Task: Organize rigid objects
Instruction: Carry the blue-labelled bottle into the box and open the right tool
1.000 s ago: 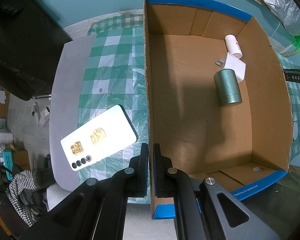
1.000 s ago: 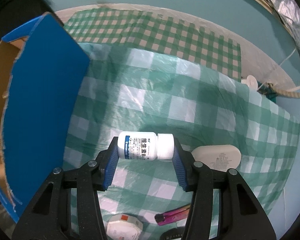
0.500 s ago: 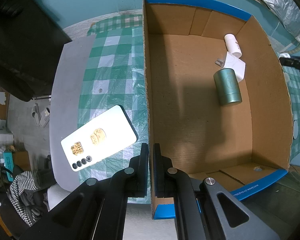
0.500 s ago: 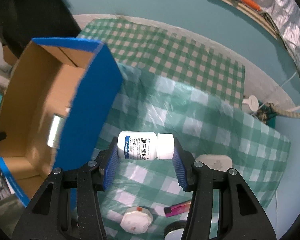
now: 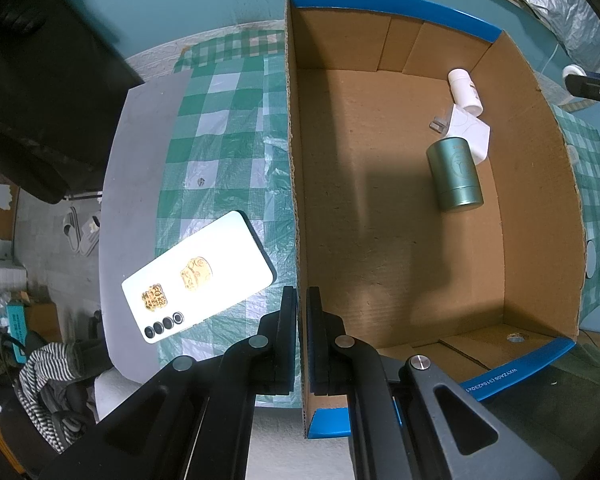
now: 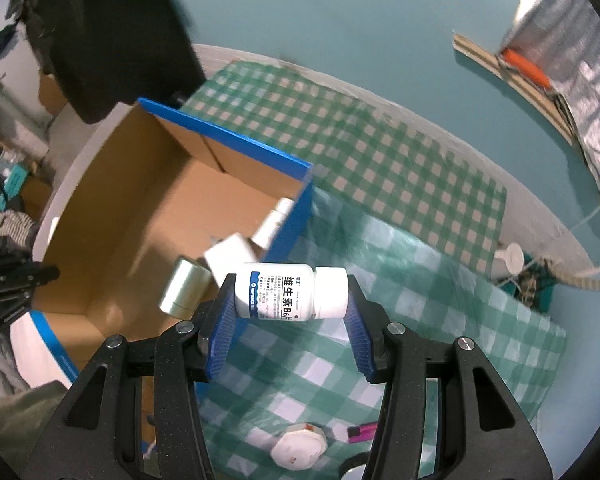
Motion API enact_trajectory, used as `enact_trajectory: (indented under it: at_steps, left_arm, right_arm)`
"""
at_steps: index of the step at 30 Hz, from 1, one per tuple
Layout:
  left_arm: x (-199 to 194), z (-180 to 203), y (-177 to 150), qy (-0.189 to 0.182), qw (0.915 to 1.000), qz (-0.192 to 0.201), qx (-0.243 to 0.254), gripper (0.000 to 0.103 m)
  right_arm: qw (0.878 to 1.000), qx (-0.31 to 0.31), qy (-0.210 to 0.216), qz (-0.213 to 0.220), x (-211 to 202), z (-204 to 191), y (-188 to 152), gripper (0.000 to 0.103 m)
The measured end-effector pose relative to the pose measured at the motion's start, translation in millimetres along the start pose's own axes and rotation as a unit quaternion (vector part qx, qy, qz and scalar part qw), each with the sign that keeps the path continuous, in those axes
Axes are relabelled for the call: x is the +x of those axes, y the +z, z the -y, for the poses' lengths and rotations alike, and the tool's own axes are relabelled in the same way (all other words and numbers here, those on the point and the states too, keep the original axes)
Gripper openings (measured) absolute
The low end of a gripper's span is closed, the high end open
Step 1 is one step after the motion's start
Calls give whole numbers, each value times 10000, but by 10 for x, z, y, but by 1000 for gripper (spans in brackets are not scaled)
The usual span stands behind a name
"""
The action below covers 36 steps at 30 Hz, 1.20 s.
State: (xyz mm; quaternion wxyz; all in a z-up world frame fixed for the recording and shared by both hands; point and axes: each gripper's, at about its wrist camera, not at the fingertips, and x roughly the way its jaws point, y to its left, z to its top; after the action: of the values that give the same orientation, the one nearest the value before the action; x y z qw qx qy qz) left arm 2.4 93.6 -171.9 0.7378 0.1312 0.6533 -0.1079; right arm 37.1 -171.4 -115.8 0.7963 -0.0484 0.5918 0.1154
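My right gripper (image 6: 290, 312) is shut on a white pill bottle (image 6: 290, 296) with a blue-edged label, held sideways between the blue pads, high above the checked cloth and just right of the cardboard box (image 6: 112, 200). My left gripper (image 5: 302, 344) is shut on the box's left wall (image 5: 294, 184), one finger on each side of it. Inside the box lie a green metal tin (image 5: 454, 174), a small white bottle (image 5: 465, 92) and a white paper piece (image 5: 470, 134). The right gripper's fingertip (image 5: 592, 84) shows past the box's right wall in the left wrist view.
A white phone (image 5: 198, 280) lies face down on the green checked cloth left of the box. In the right wrist view a white octagonal container (image 6: 298, 446) and a pink lighter (image 6: 362, 434) lie below the gripper. A white plug with a cord (image 6: 512, 258) rests at the cloth's right edge.
The right gripper has risen with the pill bottle and swung toward the box, so the box's inside now shows in its view. The left gripper has kept still on the box wall.
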Motion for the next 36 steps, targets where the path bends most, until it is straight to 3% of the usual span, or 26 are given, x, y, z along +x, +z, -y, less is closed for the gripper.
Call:
enact_trajectory:
  at_steps: [16, 22, 36]
  left_arm:
    - [-13, 5, 20, 7, 10000, -1, 58, 4]
    - [-16, 2, 13, -4, 10000, 13, 55, 4]
    - [-19, 3, 10, -3, 10000, 9, 57, 4]
  right_arm:
    - [9953, -932, 101, -229, 212, -569, 39, 50]
    - [9932, -1069, 102, -441, 338, -627, -26, 50]
    - [9925, -1144, 91, -433, 348, -645, -41, 51]
